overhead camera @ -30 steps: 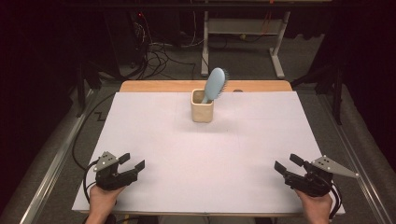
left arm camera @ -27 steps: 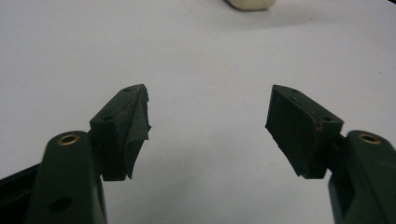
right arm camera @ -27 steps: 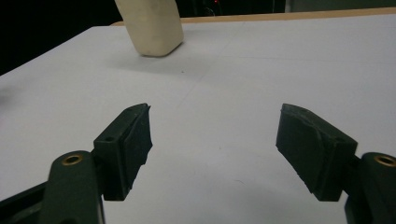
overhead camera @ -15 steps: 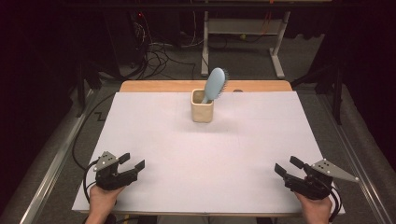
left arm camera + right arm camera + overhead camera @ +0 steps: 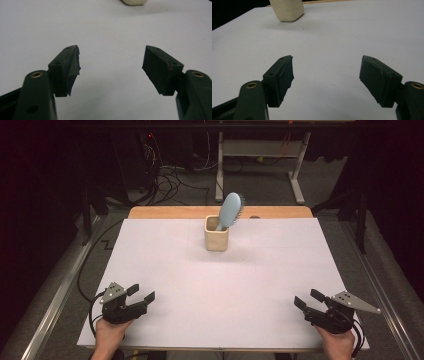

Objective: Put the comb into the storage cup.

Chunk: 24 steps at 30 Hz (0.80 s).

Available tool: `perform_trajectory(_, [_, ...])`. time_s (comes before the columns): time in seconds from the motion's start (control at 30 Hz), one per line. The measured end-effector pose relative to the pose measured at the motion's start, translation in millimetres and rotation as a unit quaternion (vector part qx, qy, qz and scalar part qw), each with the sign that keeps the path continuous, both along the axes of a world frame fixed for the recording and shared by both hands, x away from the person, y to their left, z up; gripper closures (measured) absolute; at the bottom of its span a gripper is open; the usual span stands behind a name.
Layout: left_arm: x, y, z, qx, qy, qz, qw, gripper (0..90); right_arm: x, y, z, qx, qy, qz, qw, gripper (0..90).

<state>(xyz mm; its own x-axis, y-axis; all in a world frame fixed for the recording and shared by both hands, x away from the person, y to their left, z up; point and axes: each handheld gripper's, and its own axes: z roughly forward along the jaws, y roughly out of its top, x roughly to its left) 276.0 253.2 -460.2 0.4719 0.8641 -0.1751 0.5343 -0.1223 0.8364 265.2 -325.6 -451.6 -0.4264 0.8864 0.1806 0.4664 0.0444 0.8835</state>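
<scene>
Both hands wait at the start: left gripper [image 5: 142,295] at 7 o'clock, right gripper [image 5: 306,299] at 5, jaws released. Next, reach toward 12 for the hairbrush [image 5: 229,210] in the cup [image 5: 216,239].

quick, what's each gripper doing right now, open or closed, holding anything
Left gripper: open, jaws wide apart, nothing between them, low over the white table.
Right gripper: open, jaws wide apart, holding nothing.

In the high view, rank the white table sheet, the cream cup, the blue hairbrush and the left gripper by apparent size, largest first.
1. white table sheet
2. left gripper, though it sits nearest the camera, so its rank is unsure
3. cream cup and blue hairbrush: they look alike in size, and the brush's handle is hidden inside the cup
</scene>
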Motion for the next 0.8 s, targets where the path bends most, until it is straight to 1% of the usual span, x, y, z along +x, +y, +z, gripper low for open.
perform_trajectory(0.13, [0.7,-0.1,-0.2,-0.002,0.0,0.001,1.0,30.7,0.4,-1.4,-1.9,0.002,0.005,-0.003,1.0,27.7])
perform_trajectory(0.27, [0.5,-0.4,0.1,-0.001,0.001,0.0,1.0,30.7,-0.6,1.3,-3.9,-0.023,0.008,0.0,0.9997,27.6])
perform_trajectory(0.4, [-0.1,-0.3,0.4,-0.001,0.002,0.0,1.0,30.7,-1.3,3.5,-5.1,-0.027,0.013,0.001,0.9996,27.4])
perform_trajectory(0.47, [-0.3,-0.1,0.6,-0.004,0.002,-0.001,1.0,30.6,-2.3,4.8,-5.9,-0.041,0.012,0.0,0.9991,27.4])
perform_trajectory(0.5, [-0.5,0.0,0.6,-0.004,0.001,-0.002,1.0,30.7,-3.2,5.2,-6.1,-0.042,0.012,0.001,0.999,27.4])
perform_trajectory(0.6, [-1.3,-0.1,0.3,-0.004,-0.001,-0.004,1.0,30.7,-4.3,5.5,-6.8,-0.036,0.013,0.003,0.9992,27.2])
perform_trajectory(0.8, [-2.2,0.9,0.6,-0.008,0.0,-0.006,1.0,30.8,-6.5,5.6,-9.4,-0.036,0.023,-0.008,0.9991,27.1])
